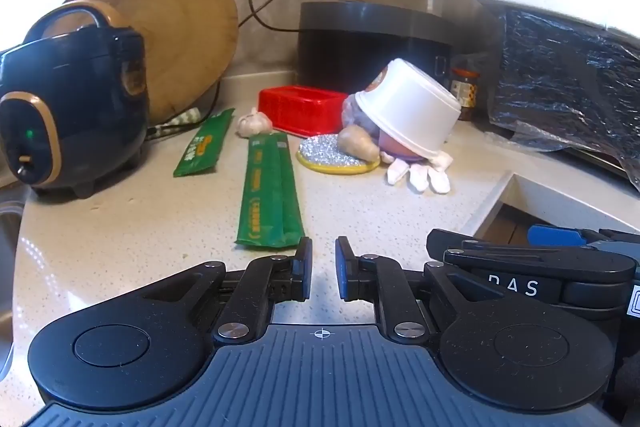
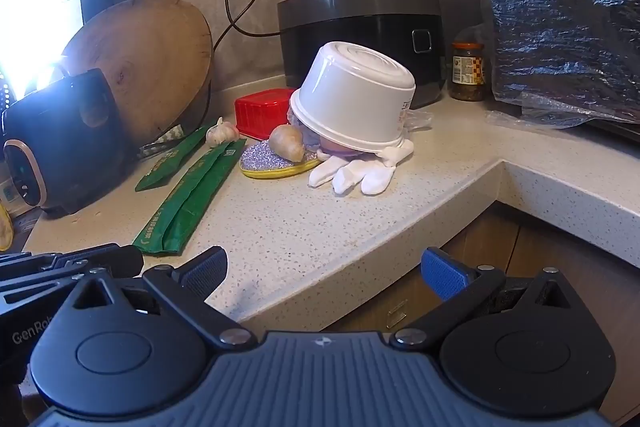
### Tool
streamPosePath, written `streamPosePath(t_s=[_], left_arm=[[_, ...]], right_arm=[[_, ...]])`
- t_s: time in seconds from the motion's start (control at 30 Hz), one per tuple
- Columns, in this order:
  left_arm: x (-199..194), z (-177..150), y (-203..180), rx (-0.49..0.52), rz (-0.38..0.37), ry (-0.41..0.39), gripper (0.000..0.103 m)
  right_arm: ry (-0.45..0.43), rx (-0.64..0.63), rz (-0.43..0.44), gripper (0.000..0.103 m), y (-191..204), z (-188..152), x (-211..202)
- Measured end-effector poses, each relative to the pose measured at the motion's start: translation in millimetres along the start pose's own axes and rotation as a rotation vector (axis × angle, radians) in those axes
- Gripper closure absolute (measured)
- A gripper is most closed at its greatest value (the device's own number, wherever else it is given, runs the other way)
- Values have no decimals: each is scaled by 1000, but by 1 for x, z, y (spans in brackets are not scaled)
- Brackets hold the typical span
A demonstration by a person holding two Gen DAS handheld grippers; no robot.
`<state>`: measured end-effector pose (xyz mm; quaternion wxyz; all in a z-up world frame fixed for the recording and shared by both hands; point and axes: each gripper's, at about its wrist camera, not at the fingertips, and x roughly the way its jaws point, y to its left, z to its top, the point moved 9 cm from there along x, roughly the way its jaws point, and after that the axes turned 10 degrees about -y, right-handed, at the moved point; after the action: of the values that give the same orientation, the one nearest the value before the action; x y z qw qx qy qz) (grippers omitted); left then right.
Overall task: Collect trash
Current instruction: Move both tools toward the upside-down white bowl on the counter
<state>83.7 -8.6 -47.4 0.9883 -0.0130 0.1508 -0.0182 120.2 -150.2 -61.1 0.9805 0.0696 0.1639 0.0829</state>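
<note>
Two flat green wrappers lie on the speckled counter: a long one (image 1: 269,193) (image 2: 191,197) just ahead of my left gripper, and a shorter one (image 1: 205,143) (image 2: 170,159) further left. An upturned white plastic bowl (image 1: 408,109) (image 2: 354,99) leans over a purple thing and a white glove (image 1: 420,173) (image 2: 360,169). My left gripper (image 1: 323,259) hovers low over the counter, its jaws a narrow gap apart with nothing between them. My right gripper (image 2: 324,267) is wide open and empty at the counter's front edge.
A dark blue rice cooker (image 1: 68,107) stands left before a round wooden board (image 1: 176,35). A black cooker (image 2: 360,31), red box (image 1: 300,109), garlic bulb (image 1: 254,123), glittery scrubber (image 2: 272,159), jar (image 2: 468,71) and black plastic-wrapped bulk (image 2: 568,39) crowd the back and right.
</note>
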Motion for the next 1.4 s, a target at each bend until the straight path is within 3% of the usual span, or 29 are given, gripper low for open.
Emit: streamPosePath(t_s=[1.4], left_arm=[[8,-2,-13,2,-21,30,88]], right_arm=[[-18,7,-26,0,-16,1,2]])
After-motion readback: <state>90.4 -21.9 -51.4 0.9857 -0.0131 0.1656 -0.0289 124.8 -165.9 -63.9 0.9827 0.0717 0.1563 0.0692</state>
